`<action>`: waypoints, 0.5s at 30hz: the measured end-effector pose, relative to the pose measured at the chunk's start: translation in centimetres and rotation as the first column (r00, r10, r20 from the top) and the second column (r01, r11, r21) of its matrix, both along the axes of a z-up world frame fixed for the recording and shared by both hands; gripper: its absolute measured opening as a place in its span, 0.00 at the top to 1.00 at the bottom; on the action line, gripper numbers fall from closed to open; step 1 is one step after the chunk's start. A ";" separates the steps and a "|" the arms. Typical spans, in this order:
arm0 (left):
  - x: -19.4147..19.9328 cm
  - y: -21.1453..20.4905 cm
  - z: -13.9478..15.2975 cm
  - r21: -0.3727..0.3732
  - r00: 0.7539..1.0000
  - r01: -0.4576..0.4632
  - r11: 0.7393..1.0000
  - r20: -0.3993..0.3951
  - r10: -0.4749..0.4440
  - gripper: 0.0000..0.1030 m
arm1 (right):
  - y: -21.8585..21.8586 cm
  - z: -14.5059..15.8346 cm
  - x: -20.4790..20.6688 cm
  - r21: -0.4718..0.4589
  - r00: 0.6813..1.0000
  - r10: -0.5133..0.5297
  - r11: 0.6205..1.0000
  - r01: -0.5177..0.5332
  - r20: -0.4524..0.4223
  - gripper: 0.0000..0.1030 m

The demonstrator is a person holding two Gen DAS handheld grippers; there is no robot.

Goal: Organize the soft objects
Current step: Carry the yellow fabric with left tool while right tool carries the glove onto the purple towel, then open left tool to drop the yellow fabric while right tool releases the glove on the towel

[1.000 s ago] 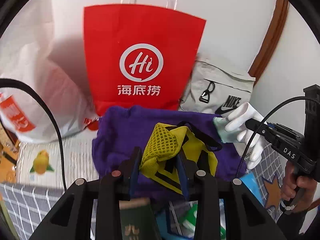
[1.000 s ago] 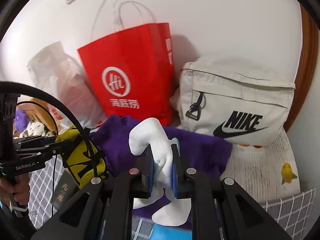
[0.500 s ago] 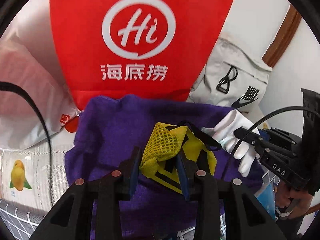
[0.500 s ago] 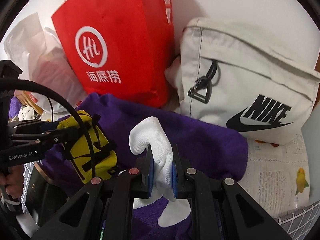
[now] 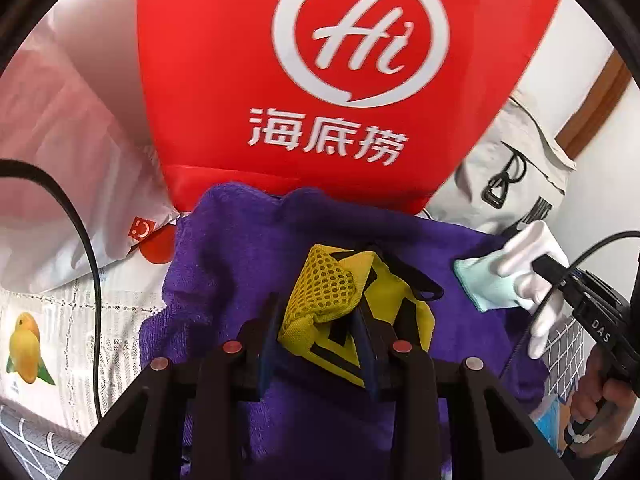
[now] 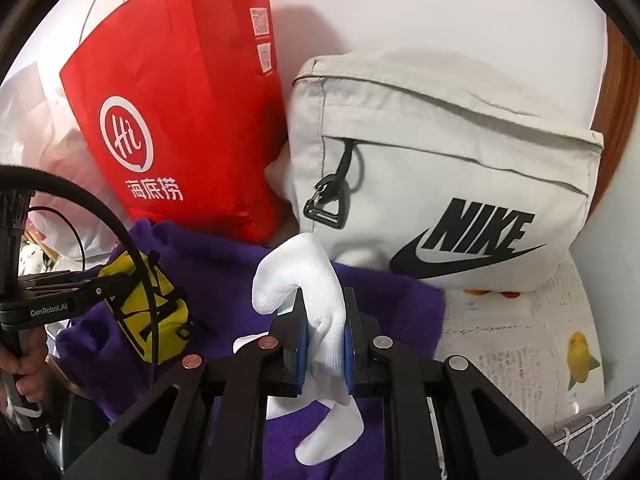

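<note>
Two grippers are shown above a purple towel (image 5: pixel 224 280), which serves as the landmark here. The left gripper (image 5: pixel 318 332) is closed on a yellow mesh pouch (image 5: pixel 324 296) with black straps; the pouch is pinched between the blue pads and is held over the middle of the towel. In the right wrist view the same pouch (image 6: pixel 156 320) is seen over the left part of the towel (image 6: pixel 384 300), with the left gripper (image 6: pixel 100 292) clamped on it and a hand (image 6: pixel 24 380) on the handle.

The right gripper (image 6: pixel 325 344) is closed on a white sock (image 6: pixel 300 280), which is squeezed thin between the pads. The toe of the sock curls upward above the fingers, and the other end hangs down below them over the near part of the towel. In the left wrist view the sock (image 5: pixel 532 252) is seen at the right edge of the towel, in the right gripper (image 5: pixel 550 270), with a pale green cuff facing the pouch.

Behind the towel a red paper bag (image 5: pixel 340 80) is stood against the wall. To the right of the red bag, also behind the towel, a grey shoulder bag (image 6: pixel 440 160) is placed. To the left of the towel a white plastic bag (image 5: pixel 60 160) is visible. The towel is laid on a white cloth (image 6: pixel 520 320) printed with yellow fruit.
</note>
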State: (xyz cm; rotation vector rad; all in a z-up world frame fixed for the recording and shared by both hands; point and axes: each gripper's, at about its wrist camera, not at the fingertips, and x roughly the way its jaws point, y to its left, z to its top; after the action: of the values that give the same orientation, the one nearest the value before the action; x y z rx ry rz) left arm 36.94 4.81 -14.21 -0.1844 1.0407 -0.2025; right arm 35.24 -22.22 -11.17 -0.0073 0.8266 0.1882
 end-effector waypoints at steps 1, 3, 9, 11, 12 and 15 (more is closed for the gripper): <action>0.1 0.1 -0.2 -0.004 1.000 -0.004 1.000 -0.002 0.004 0.68 | -0.1 -0.2 0.1 0.004 1.000 0.002 1.000 -0.002 -0.010 0.86; 0.2 0.3 -0.4 -0.006 1.000 -0.012 1.000 -0.005 0.012 0.68 | 0.0 -1.0 0.5 0.004 0.999 0.004 1.000 -0.003 -0.040 0.86; 0.5 0.1 -1.2 0.001 1.000 -0.023 1.000 -0.017 0.023 0.68 | 0.4 -2.3 1.5 0.022 0.995 0.026 0.999 -0.024 -0.101 0.85; 0.7 0.2 -1.3 -0.004 0.999 -0.030 1.000 -0.024 0.030 0.68 | 0.3 -2.3 1.8 0.022 0.994 0.020 1.000 -0.018 -0.105 0.84; 0.8 0.2 -1.4 -0.005 0.999 -0.032 0.999 -0.024 0.032 0.66 | 0.5 -2.5 2.0 0.023 0.994 0.019 1.000 -0.017 -0.109 0.83; 0.9 0.1 -1.4 -0.001 0.999 -0.031 1.000 -0.034 0.031 0.39 | 0.5 -2.6 2.0 0.039 0.991 0.026 0.999 -0.021 -0.130 0.62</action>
State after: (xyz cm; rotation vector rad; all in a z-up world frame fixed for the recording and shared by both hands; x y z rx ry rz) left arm 37.83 4.94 -15.56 -0.2061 1.0703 -0.1731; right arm 37.29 -21.72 -13.72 0.0310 0.9538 0.2288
